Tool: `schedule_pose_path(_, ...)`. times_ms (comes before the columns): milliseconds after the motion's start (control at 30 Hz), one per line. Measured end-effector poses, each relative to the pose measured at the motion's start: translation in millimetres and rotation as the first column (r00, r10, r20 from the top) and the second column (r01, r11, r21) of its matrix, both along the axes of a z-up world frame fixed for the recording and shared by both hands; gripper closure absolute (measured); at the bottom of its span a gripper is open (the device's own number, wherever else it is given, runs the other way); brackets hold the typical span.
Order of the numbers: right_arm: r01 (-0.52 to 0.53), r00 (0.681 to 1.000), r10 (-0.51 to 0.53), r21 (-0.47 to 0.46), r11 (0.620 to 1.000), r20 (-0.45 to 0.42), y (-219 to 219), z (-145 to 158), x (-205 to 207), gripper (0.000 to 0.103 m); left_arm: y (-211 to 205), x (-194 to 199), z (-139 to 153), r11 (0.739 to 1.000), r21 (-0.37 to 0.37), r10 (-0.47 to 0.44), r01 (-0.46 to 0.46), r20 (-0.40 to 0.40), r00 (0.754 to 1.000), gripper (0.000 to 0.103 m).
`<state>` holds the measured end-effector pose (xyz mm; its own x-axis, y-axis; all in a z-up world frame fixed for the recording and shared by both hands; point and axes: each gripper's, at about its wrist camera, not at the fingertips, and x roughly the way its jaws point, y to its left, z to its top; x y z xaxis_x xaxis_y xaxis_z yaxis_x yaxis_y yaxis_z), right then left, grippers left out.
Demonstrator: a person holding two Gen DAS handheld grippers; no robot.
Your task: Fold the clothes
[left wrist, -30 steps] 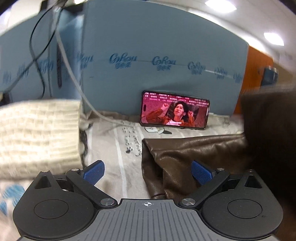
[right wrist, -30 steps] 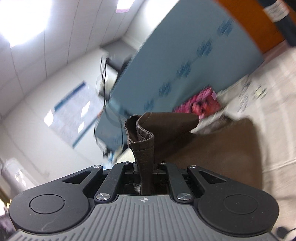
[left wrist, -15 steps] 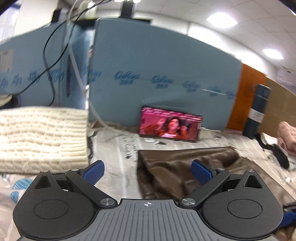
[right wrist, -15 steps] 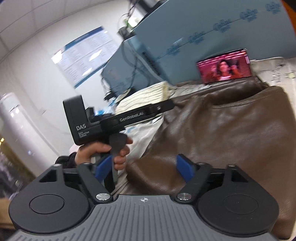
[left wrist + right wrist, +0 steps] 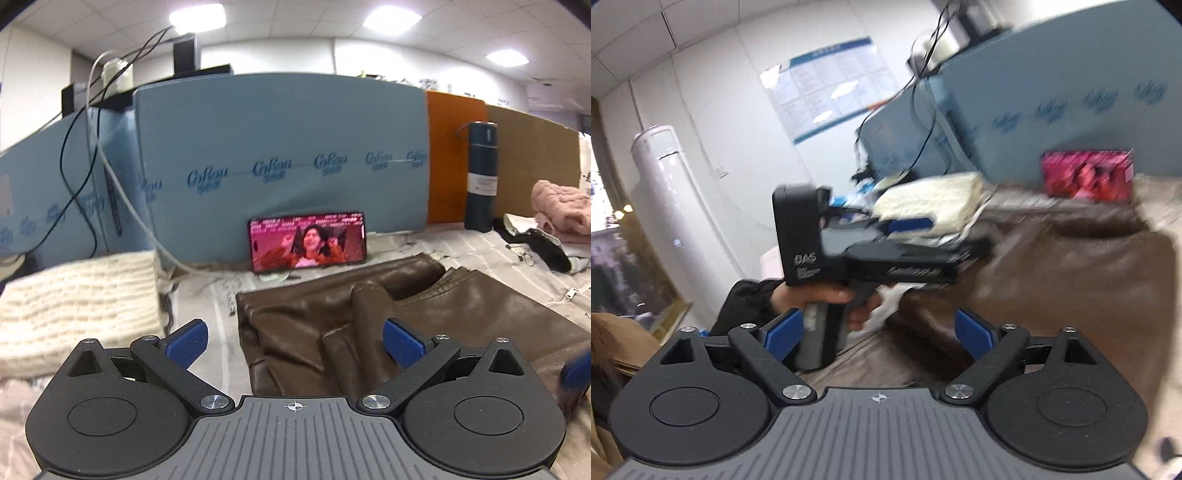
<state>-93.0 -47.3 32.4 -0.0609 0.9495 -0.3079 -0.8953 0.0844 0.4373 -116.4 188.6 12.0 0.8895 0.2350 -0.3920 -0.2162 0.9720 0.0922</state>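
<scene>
Right gripper has just been opening, nothing between its jaws; left gripper is open too. The brown faux-leather garment lies folded, rumpled, on the tabletop. Risk: slick, springy material unfolds itself once released.

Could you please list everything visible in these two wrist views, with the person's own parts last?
leather garment: one, brown, folded on the patterned cover, centre
knit sweater: one, cream, folded, left
phone: one, pink screen lit, leaning on the blue panel
blue panel: one, upright behind the phone
flask: one, dark teal, standing back right
pink knit: one, far right
cables: several, black and white, hanging left
left hand-held gripper: open, over the garment's edge
right hand-held gripper: open, empty, jaws have just been opening
left hand: holding its gripper's handle
</scene>
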Motion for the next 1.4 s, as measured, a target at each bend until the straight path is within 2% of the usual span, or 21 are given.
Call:
schedule_pose_path(133, 0.181, 0.982, -0.181, 0.019, 0.983, 0.043, -16, 8, 22, 0.005, -6, 2, -7, 1.0, 0.025, 0.014, -0.013, -0.052, 0.999, 0.001)
schedule_pose_path(233, 0.35, 0.936, -0.349, -0.02, 0.937, 0.04, -20, 8, 44, 0.005, -11, 5, -13, 0.998, 0.062, 0.038, -0.033, -0.085, 0.996, 0.0)
schedule_pose_path(333, 0.439, 0.898, -0.44, -0.047, 0.897, -0.017, -24, -1, 64, 0.005, -18, 0, -11, 0.995, 0.088, 0.057, -0.052, -0.064, 0.996, 0.0)
schedule_pose_path(400, 0.466, 0.881, -0.469, -0.065, 0.883, -0.057, -26, -11, 75, 0.005, -11, -6, -7, 0.998, 0.022, 0.054, -0.053, -0.047, 0.997, 0.0)
schedule_pose_path(433, 0.475, 0.873, -0.48, -0.08, 0.876, -0.081, -27, -16, 80, 0.005, -4, -9, -5, 0.998, -0.045, 0.047, -0.049, -0.042, 0.998, 0.0)
schedule_pose_path(467, 0.48, 0.868, -0.487, -0.09, 0.873, -0.097, -27, -21, 84, 0.005, 7, -10, -3, 0.989, -0.142, 0.035, -0.041, -0.041, 0.999, 0.0)
schedule_pose_path(500, 0.485, 0.862, -0.494, -0.099, 0.869, -0.114, -27, -26, 88, 0.005, 19, -11, -2, 0.97, -0.239, 0.028, -0.037, -0.044, 0.999, 0.0)
schedule_pose_path(567, 0.492, 0.852, -0.504, -0.115, 0.863, -0.139, -27, -33, 94, 0.005, 39, -10, -4, 0.915, -0.4, 0.024, -0.053, -0.079, 0.997, 0.0)
schedule_pose_path(667, 0.491, 0.845, -0.509, -0.139, 0.86, -0.166, -28, -38, 99, 0.003, 56, -5, -11, 0.831, -0.554, -0.025, -0.039, -0.108, 0.994, 0.0)
schedule_pose_path(767, 0.475, 0.843, -0.501, -0.164, 0.864, -0.195, -27, -42, 101, 0.003, 66, 1, -20, 0.758, -0.651, -0.061, -0.03, -0.117, 0.991, 0.0)
schedule_pose_path(900, 0.461, 0.827, -0.501, -0.204, 0.864, -0.254, -27, -49, 108, 0.001, 72, 3, -25, 0.726, -0.687, -0.067, -0.027, -0.11, 0.992, 0.0)
schedule_pose_path(1000, 0.443, 0.824, -0.486, -0.203, 0.873, -0.292, -25, -50, 114, 0.0, 75, 2, -26, 0.728, -0.684, -0.033, -0.049, -0.106, 0.994, 0.0)
schedule_pose_path(1067, 0.421, 0.826, -0.468, -0.21, 0.883, -0.314, -21, -49, 119, 0.0, 78, 5, -27, 0.72, -0.692, -0.04, -0.04, -0.099, 0.994, 0.0)
schedule_pose_path(1233, 0.331, 0.847, -0.384, -0.201, 0.922, -0.369, -3, -51, 133, 0.0, 85, 11, -35, 0.661, -0.749, -0.102, 0.04, -0.037, 0.994, 0.0)
schedule_pose_path(1333, 0.316, 0.845, -0.369, -0.196, 0.928, -0.386, 0, -52, 135, 0.0, 88, 8, -38, 0.63, -0.773, -0.119, 0.074, -0.003, 0.993, 0.0)
schedule_pose_path(1400, 0.312, 0.843, -0.363, -0.188, 0.931, -0.396, -1, -52, 135, 0.0, 87, 7, -38, 0.625, -0.776, -0.127, 0.089, 0.011, 0.992, 0.0)
